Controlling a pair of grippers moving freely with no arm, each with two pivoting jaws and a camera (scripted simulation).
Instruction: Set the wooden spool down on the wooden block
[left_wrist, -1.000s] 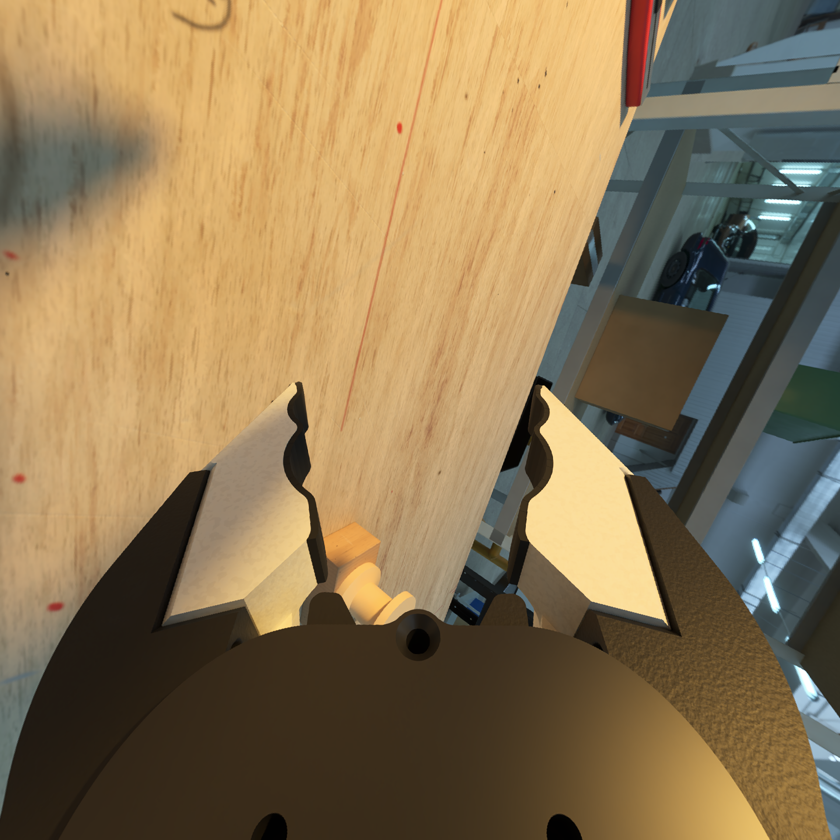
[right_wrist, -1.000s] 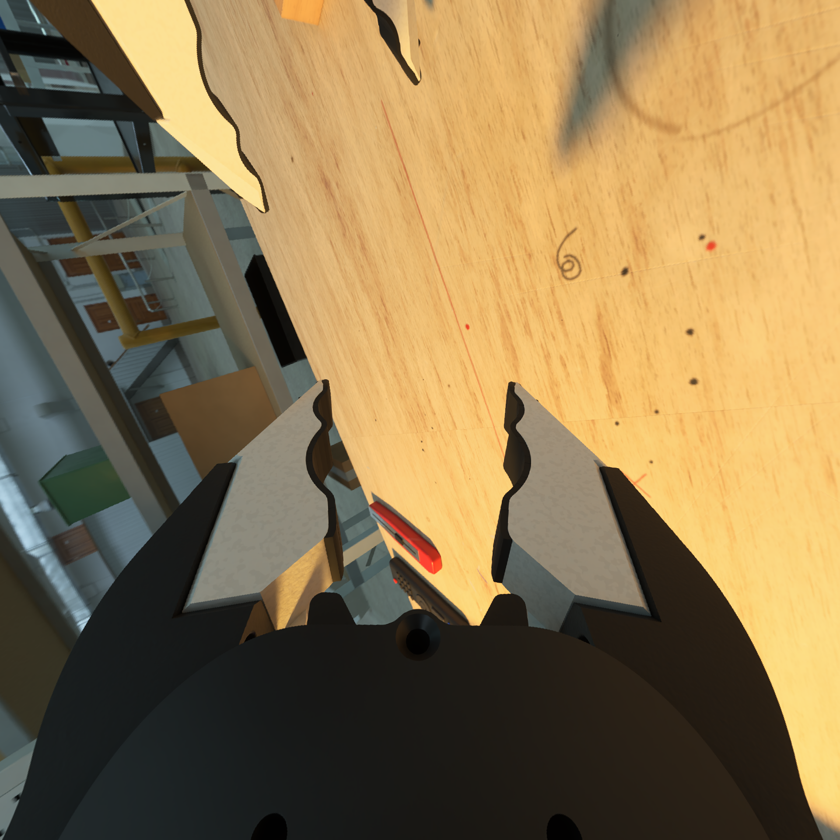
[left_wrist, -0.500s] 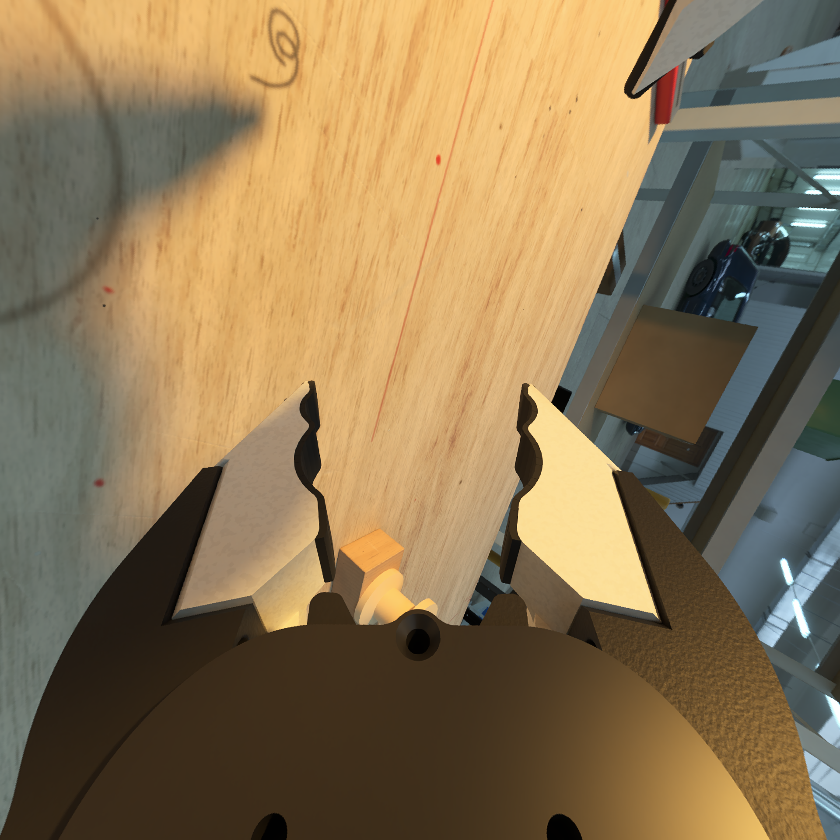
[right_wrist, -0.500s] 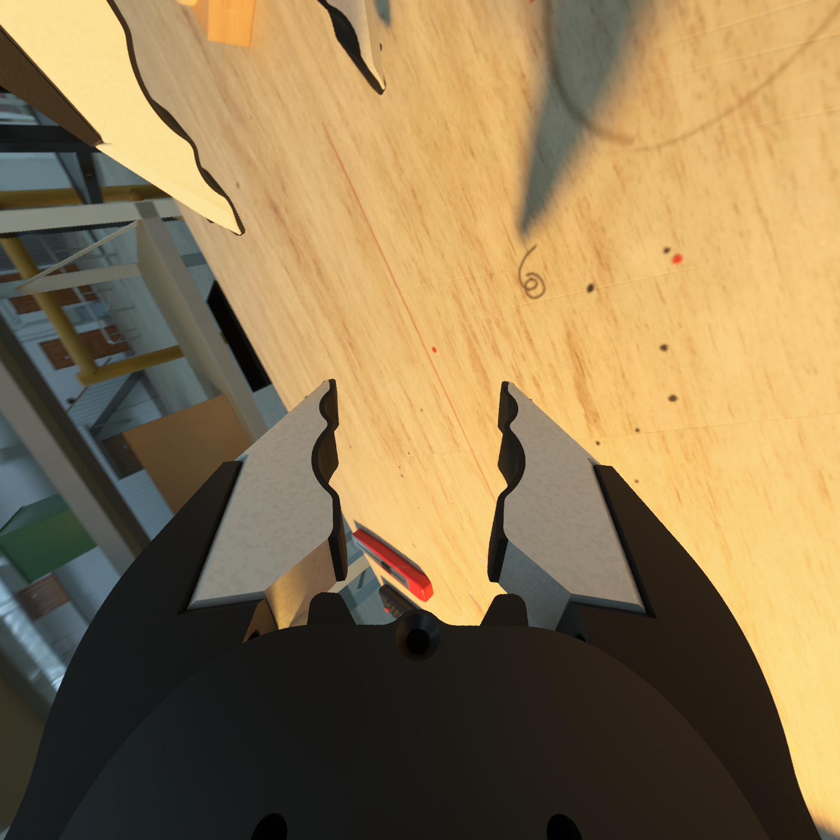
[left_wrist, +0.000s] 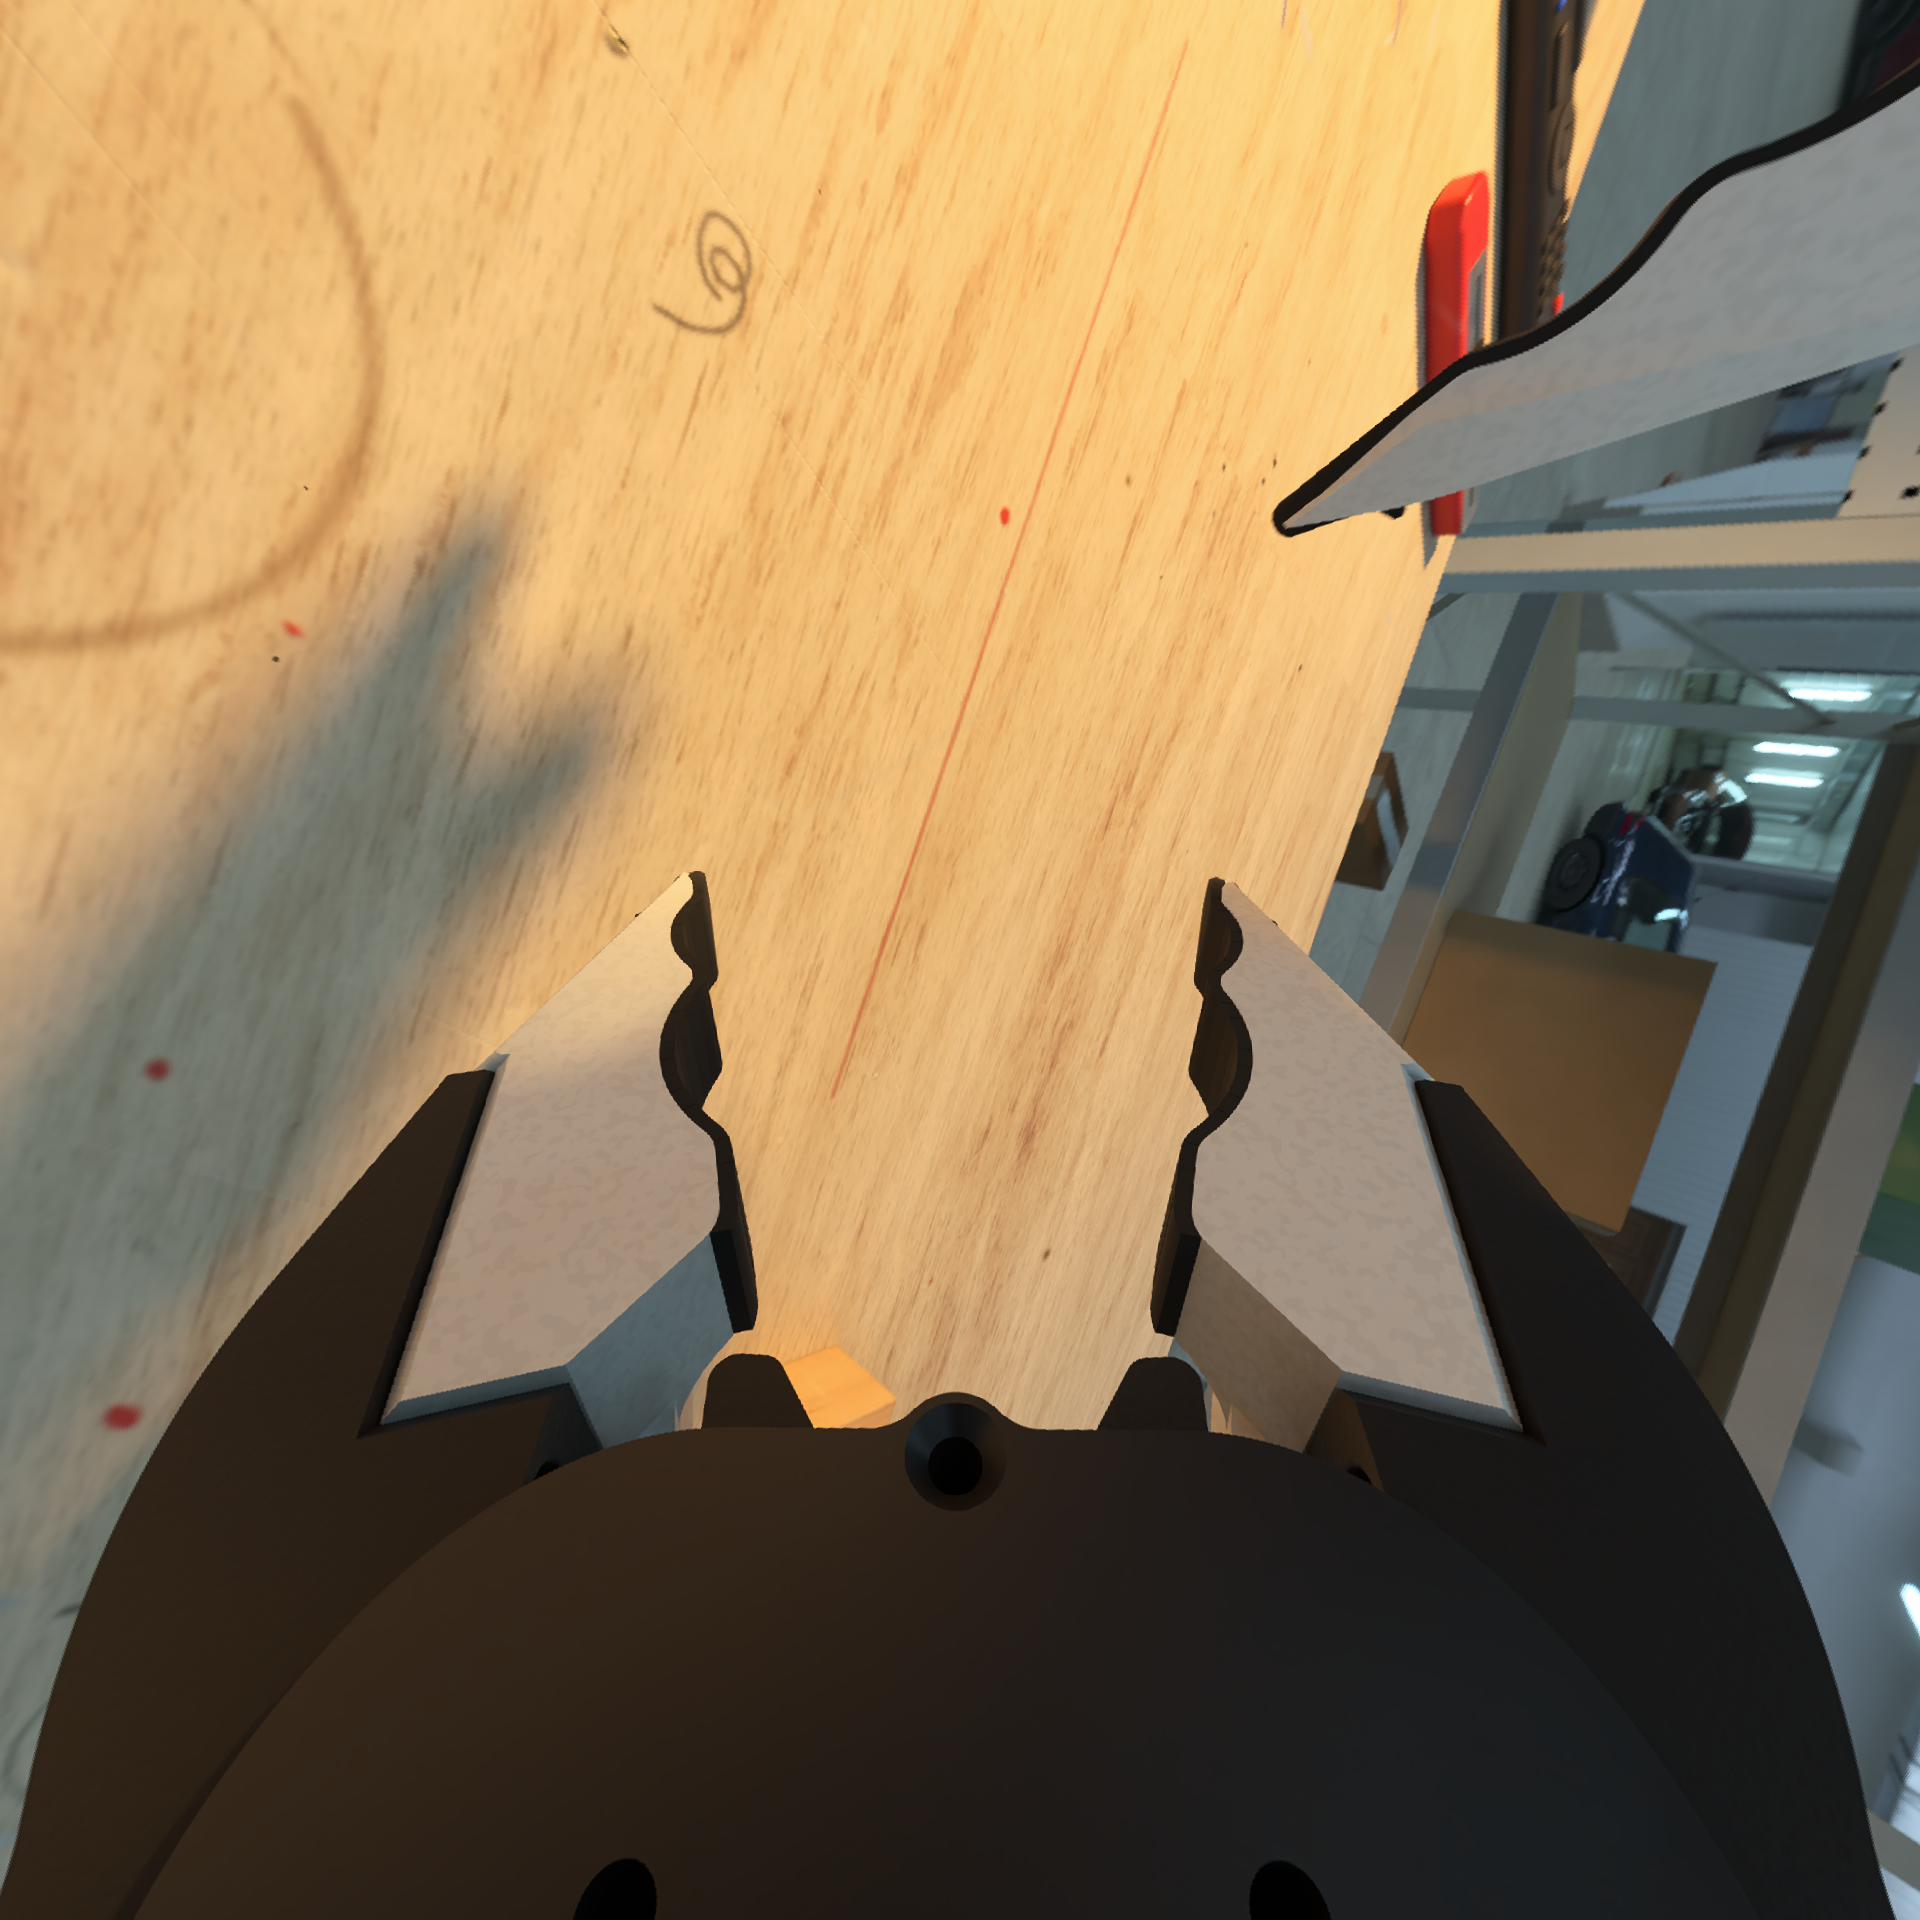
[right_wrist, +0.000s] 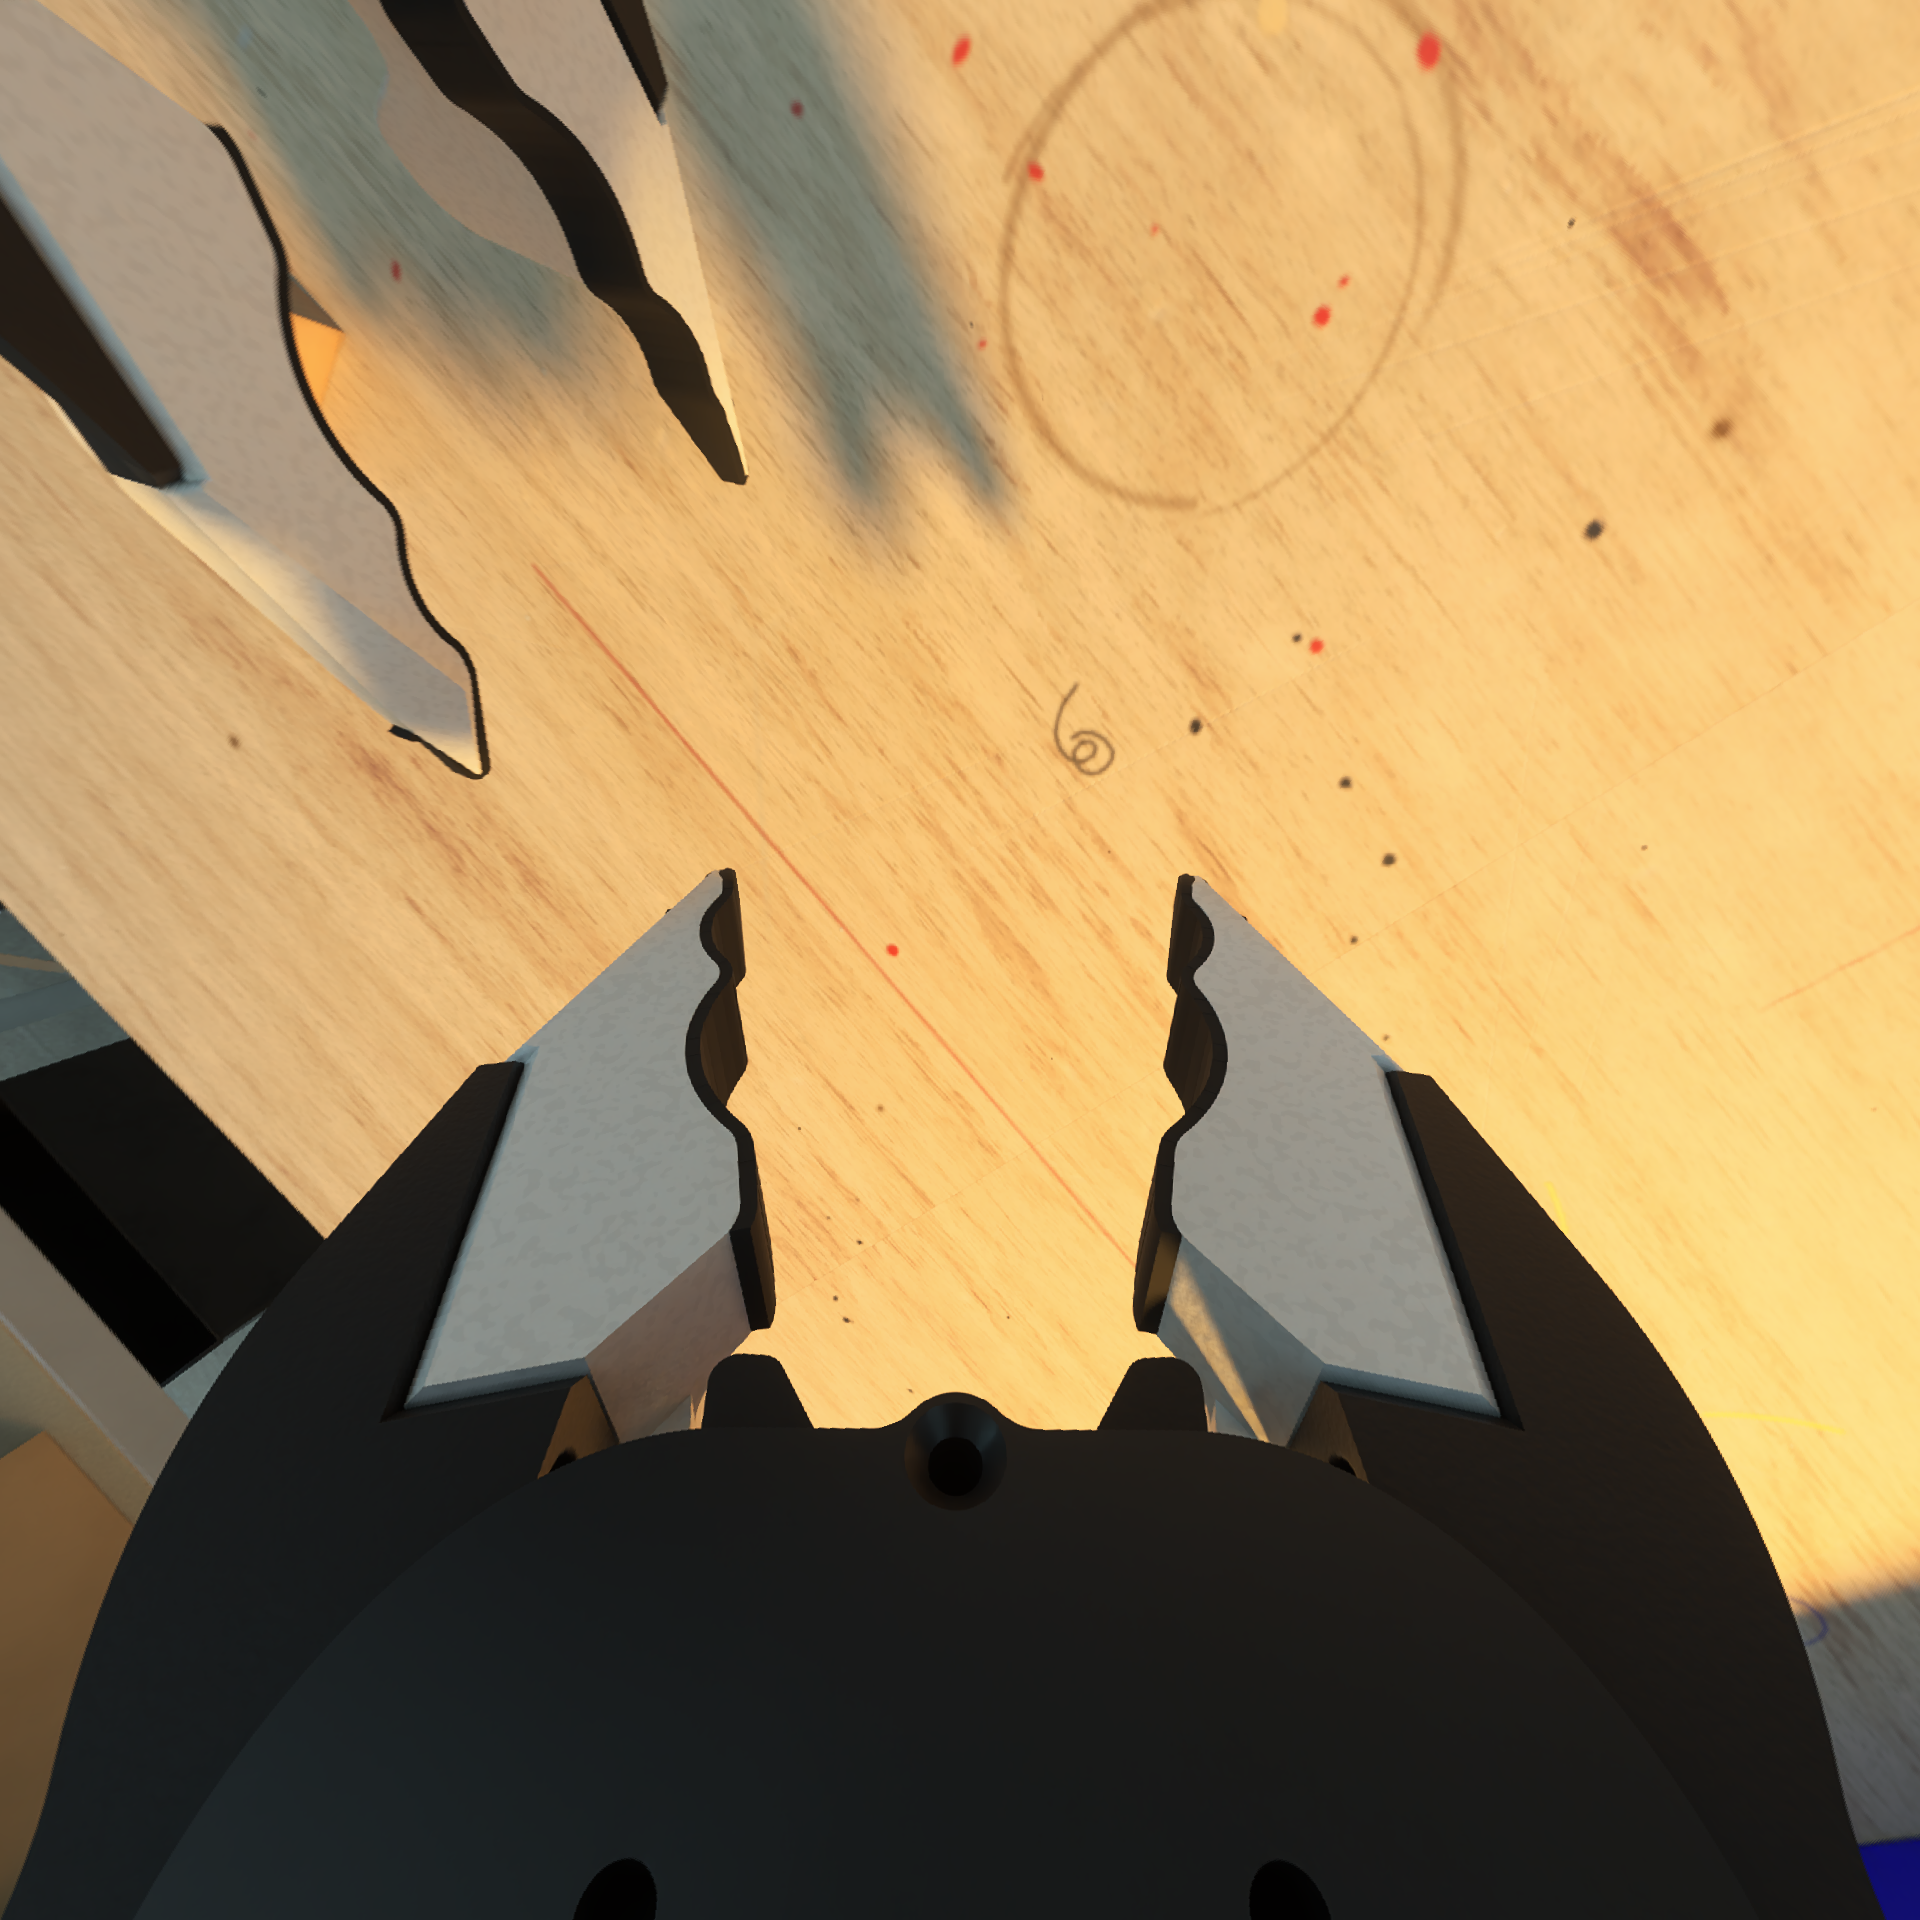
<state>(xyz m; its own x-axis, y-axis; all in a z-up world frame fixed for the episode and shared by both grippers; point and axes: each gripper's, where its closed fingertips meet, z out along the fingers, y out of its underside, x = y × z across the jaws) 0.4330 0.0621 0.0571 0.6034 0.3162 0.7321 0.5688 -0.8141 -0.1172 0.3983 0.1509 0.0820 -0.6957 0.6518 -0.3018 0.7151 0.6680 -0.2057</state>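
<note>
My left gripper is open and empty above the wooden tabletop. Only a corner of the wooden block shows low between its fingers, just above the gripper body. The wooden spool is hidden in both views. My right gripper is open and empty over bare tabletop. In the right wrist view the left gripper's fingers reach in from the upper left, and a sliver of the block shows behind one of them. One finger of the right gripper shows at the upper right of the left wrist view.
A red flat object and a dark slim object lie at the table's right edge in the left wrist view. The table edge drops off to a workshop floor beyond. Pencil marks and a drawn circle are on the tabletop.
In the left wrist view the block slid down toward the gripper body and the spool went out of sight. The right wrist view swung toward the table's middle; the two grippers now show closer together.
</note>
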